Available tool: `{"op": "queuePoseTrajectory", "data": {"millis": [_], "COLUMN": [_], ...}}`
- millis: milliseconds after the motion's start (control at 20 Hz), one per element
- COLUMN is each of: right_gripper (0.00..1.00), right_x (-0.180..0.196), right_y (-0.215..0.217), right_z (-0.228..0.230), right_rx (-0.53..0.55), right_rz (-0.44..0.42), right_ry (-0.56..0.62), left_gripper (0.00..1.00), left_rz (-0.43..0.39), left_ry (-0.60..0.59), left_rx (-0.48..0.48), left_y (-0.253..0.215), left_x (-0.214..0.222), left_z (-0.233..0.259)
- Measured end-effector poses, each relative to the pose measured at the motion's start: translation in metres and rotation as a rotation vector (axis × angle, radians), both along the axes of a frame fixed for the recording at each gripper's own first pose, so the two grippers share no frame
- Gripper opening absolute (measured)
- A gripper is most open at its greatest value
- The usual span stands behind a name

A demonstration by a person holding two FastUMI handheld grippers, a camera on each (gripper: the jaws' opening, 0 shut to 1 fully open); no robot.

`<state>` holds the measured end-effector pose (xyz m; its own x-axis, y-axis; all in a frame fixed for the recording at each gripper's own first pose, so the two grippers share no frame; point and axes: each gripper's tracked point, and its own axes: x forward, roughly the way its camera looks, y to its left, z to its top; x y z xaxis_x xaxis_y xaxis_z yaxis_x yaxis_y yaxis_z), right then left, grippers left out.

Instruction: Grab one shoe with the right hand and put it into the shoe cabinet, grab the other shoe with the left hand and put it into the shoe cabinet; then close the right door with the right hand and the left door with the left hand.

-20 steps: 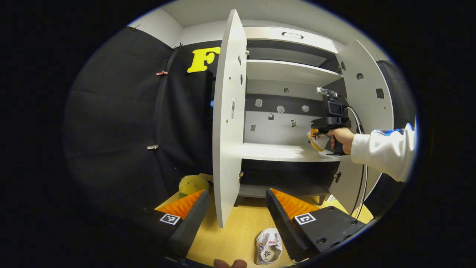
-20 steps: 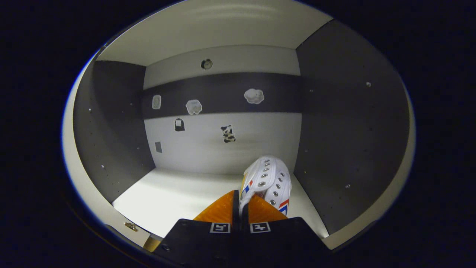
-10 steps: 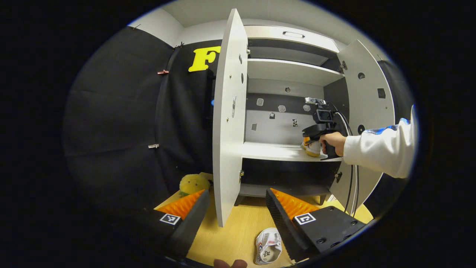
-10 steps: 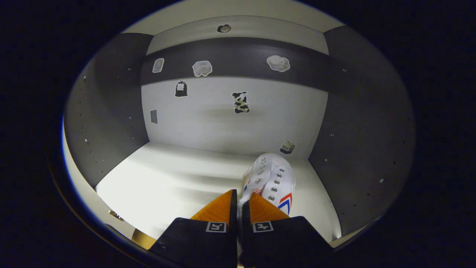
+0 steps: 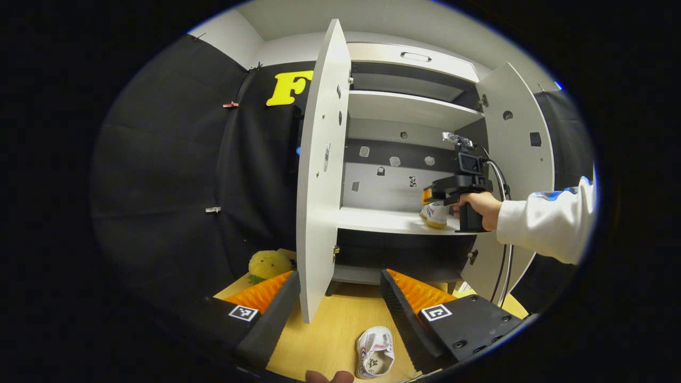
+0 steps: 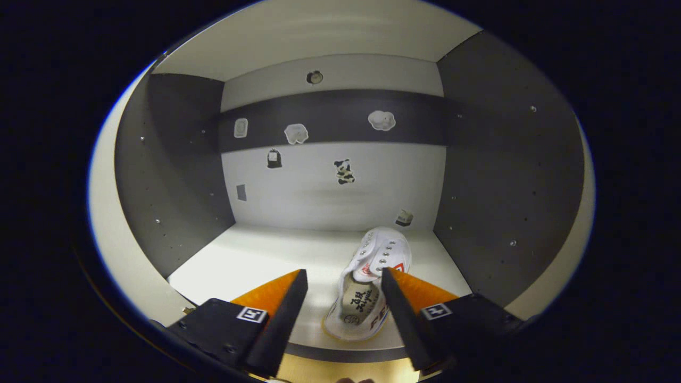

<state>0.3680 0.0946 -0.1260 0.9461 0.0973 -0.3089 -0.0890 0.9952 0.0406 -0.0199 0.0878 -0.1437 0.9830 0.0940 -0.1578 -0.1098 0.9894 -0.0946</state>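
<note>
One white shoe (image 6: 367, 284) with red and blue side marks, upright on the cabinet's (image 5: 409, 109) middle shelf (image 6: 266, 260), lower centre of the right gripper view, toe toward the back wall, heel at the front edge. Second white shoe (image 5: 375, 359) flat on the tabletop (image 5: 330, 340), bottom centre of the left gripper view, opening up. Both doors, left door (image 5: 319, 175) and right door (image 5: 518, 154), swung wide open.

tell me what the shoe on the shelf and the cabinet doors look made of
Shoe on the shelf: likely white canvas, matte, with metal eyelets and a pale rubber-looking sole edge. Left door and right door: probably laminated board, a smooth flat light finish with drilled holes and thin square edges. The shelf looks the same.
</note>
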Motion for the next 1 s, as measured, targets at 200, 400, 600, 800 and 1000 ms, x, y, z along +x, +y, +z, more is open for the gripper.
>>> {"op": "queuePoseTrajectory", "data": {"millis": [200,400,600,800,1000], "right_gripper": [0.99,0.99,0.98,0.99,0.99], "right_x": [-0.06,-0.132,-0.205,-0.264,-0.302], "right_y": [0.001,-0.001,-0.005,-0.017,-0.036], "right_z": [0.045,0.09,0.121,0.133,0.135], "right_rx": [0.05,0.09,0.108,0.096,0.112], "right_rz": [-0.002,0.004,0.03,0.044,0.026], "right_ry": [-0.125,-0.251,-0.329,-0.351,-0.327], "left_gripper": [0.95,0.95,0.95,0.95,0.95], "left_rz": [-0.024,-0.078,-0.134,-0.239,-0.29], "left_ry": [-0.017,-0.019,0.083,0.191,0.283], "left_rx": [-0.011,-0.025,0.003,0.051,0.068], "left_y": [-0.002,-0.013,-0.028,-0.057,-0.072], "left_x": [-0.009,-0.019,-0.029,-0.033,-0.022], "left_z": [-0.013,-0.044,-0.108,-0.176,-0.232]}}
